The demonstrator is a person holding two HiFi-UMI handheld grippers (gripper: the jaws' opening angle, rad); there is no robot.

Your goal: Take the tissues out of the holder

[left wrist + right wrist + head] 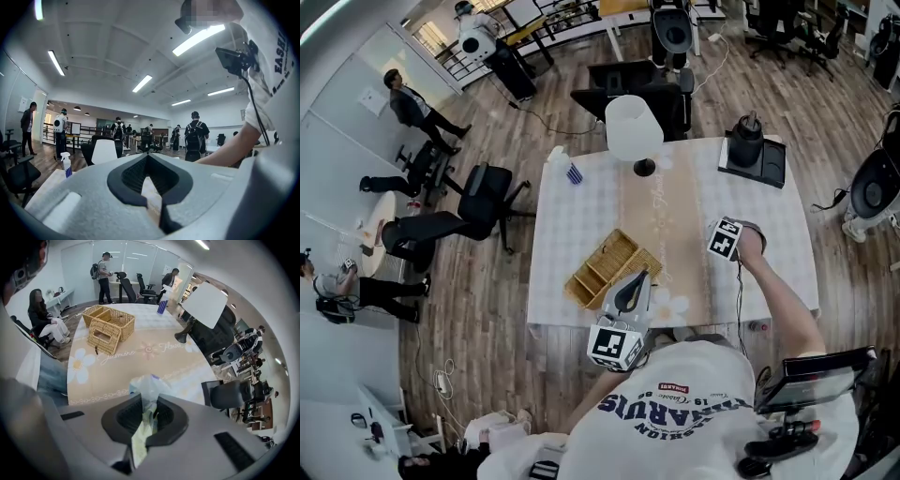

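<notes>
One tissue pack (pixel 146 383) sits pinched inside the right gripper (pixel 149 400).

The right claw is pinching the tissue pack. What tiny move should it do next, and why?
Probably lower it onto the table runner and let go: the right claw is shut on the tissue pack, which is clear of the wicker holder and hangs over the cloth.

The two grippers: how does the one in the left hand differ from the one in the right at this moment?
The right gripper is clamped on a plastic tissue pack; the left gripper holds nothing. The right gripper points steeply down at the table; the left gripper looks out roughly level across the room. Both have their jaws closed.
</notes>
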